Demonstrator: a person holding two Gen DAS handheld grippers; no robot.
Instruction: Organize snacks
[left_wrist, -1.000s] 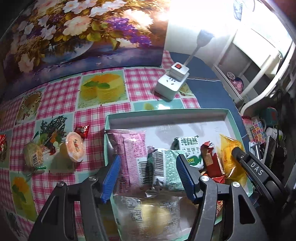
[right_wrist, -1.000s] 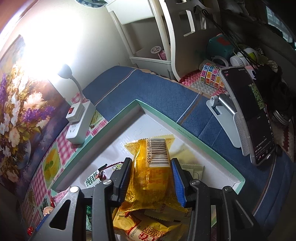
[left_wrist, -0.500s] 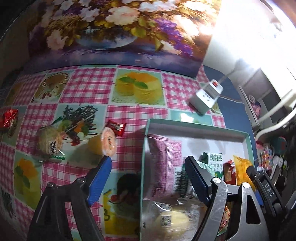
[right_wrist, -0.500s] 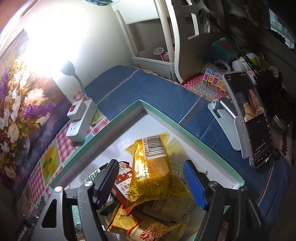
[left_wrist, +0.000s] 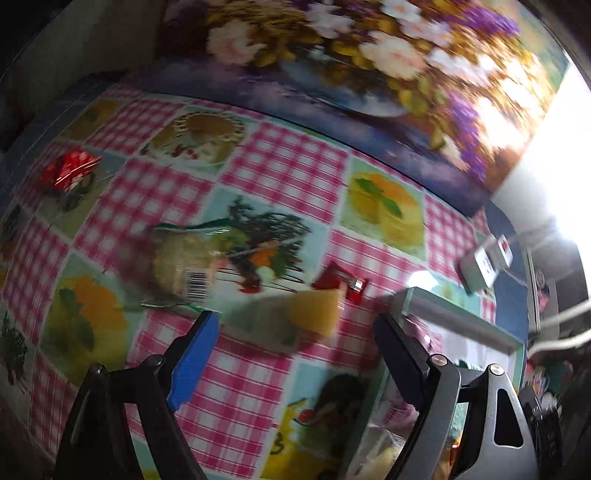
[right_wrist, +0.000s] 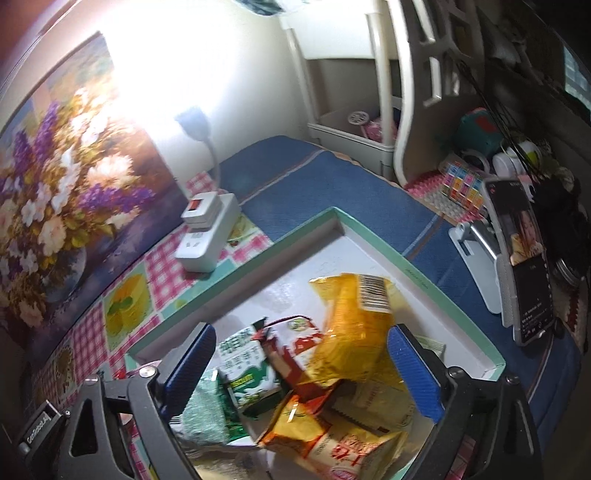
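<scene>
Yellow jelly cup (left_wrist: 314, 310) lying tipped on its side on the checked table (left_wrist: 258, 373), outside the tray, just ahead of and between the two arms of the left tool (left_wrist: 295, 350). Long axis running roughly left to right in the left view, one end toward the small red candy (left_wrist: 340, 284) touching or just beside it; which end is the lid, not determinable through blur. Left tool spread wide and empty, judged to be lined up to straddle the cup across its short width. Clear-wrapped round snack with barcode (left_wrist: 181, 262) further left, well apart from the cup. Red wrapped sweet (left_wrist: 68, 168) at the far left edge, well apart.

Green-rimmed tray (right_wrist: 421, 266) at right, already loaded. Orange-yellow packet (right_wrist: 354, 325) resting propped on the red packet (right_wrist: 295, 354), barcode end raised toward the far tray wall, long axis pointing away from the camera; evidently leaning on the pile rather than laid flat. Green-and-white carton (right_wrist: 243, 365) beside it. Right tool (right_wrist: 299, 365) spread apart above the pile, gripping nothing. Power strip (right_wrist: 207, 236) on the table beyond the tray.
</scene>
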